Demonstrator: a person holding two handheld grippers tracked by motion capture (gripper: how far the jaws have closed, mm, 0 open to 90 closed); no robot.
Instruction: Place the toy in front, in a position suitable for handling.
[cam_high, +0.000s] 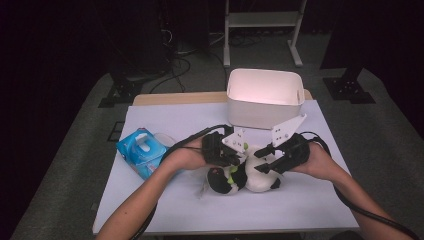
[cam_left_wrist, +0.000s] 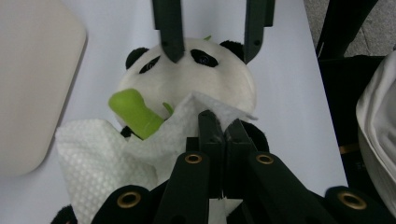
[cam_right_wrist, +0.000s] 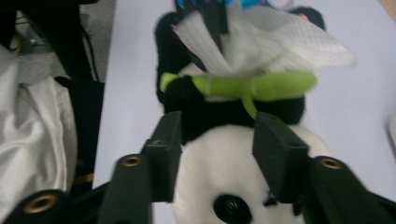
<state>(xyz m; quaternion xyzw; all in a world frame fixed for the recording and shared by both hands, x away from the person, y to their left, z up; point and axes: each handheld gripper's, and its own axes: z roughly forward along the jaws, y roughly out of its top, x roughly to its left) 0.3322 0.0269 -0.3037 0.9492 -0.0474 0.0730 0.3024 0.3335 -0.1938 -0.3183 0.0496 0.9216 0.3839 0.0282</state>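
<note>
Panda toy (cam_high: 250, 176) lies near the middle of the white surface (cam_high: 310, 200), toward its near edge. Left of it a blue wipes pack (cam_high: 141, 151) sits close to the left edge. The left gripper (cam_high: 235, 161) has its jaws clenched on a white wipe (cam_left_wrist: 107, 154) pressed to the panda. The right gripper (cam_high: 262, 167) straddles the panda's head, jaws parted and not gripping. A white bin (cam_high: 265, 97) stands at the far edge; bare surface lies right.

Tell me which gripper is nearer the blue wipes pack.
Left. The left gripper sits just right of the blue wipes pack; the right gripper lies farther right, over the panda's head.
</note>
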